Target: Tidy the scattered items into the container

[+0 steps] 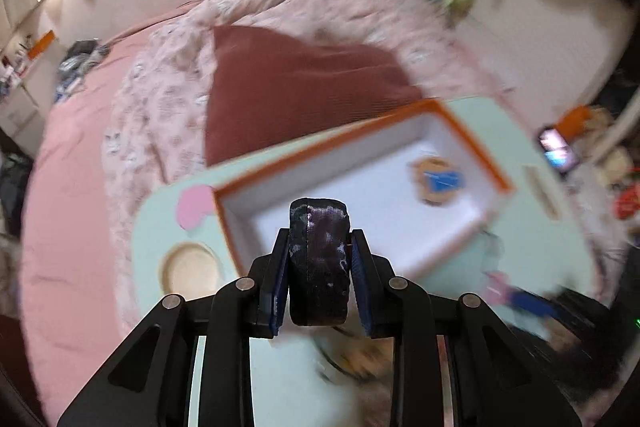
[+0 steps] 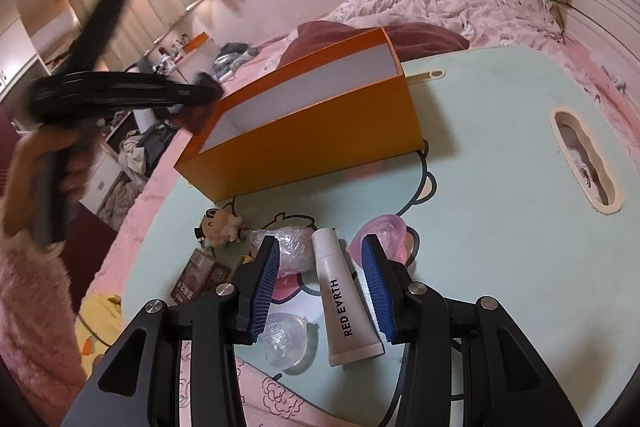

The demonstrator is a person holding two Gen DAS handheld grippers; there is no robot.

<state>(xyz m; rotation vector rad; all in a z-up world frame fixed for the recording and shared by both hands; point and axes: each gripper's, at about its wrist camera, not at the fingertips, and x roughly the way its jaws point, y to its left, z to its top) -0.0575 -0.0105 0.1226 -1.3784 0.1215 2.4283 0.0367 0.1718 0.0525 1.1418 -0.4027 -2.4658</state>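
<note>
My left gripper (image 1: 319, 247) is shut on a dark purple block (image 1: 319, 259) and holds it above the near end of the orange box (image 1: 472, 143), which has a white inside. A tan and blue item (image 1: 438, 181) lies in the box. In the right wrist view the box (image 2: 320, 131) stands on the mint table (image 2: 500, 187), and the left gripper (image 2: 200, 103) hovers at its left end. My right gripper (image 2: 320, 251) is open over a white tube (image 2: 346, 303). A pink clear item (image 2: 386, 233), a bubble-wrap wad (image 2: 292, 247), a clear dome (image 2: 286, 341), a small plush figure (image 2: 220, 225) and a dark packet (image 2: 200, 275) lie around it.
The table sits on a bed with a pink sheet (image 1: 72, 155), a floral quilt (image 2: 460, 11) and a maroon cushion (image 1: 296, 79). The table has a handle slot (image 2: 584, 163) at the right. A yellow item (image 2: 98, 323) lies off the table's left edge.
</note>
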